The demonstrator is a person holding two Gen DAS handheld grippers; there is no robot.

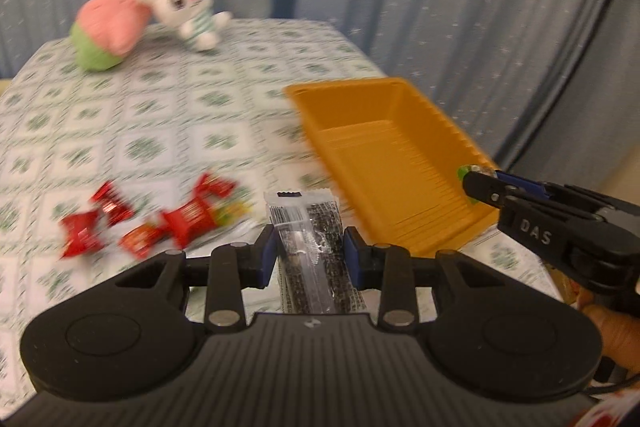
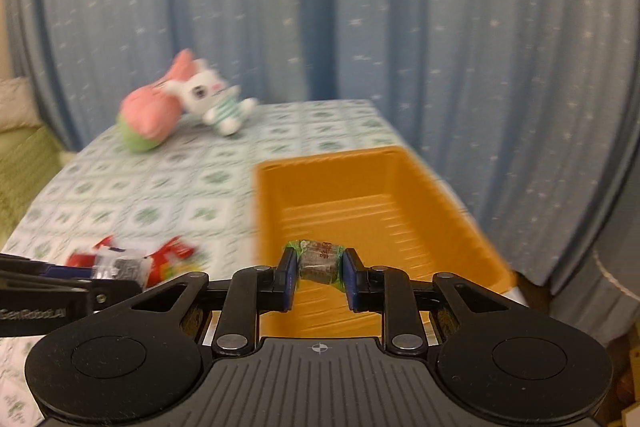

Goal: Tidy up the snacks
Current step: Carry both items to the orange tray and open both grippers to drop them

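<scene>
My left tool (image 1: pixel 308 253) squeezes a long black-and-clear snack bar (image 1: pixel 306 227). My right tool (image 2: pixel 320 277) pinches a small green-wrapped candy (image 2: pixel 318 261) over the orange tray (image 2: pixel 452 211). The candy could slip and miss. Red candies (image 1: pixel 188 219) wait on the surface (image 1: pixel 160 115).

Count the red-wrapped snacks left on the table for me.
3, though blur may hide more: one at far left, one just behind it, one larger nearest the left gripper. All lie left of the orange tray.
</scene>
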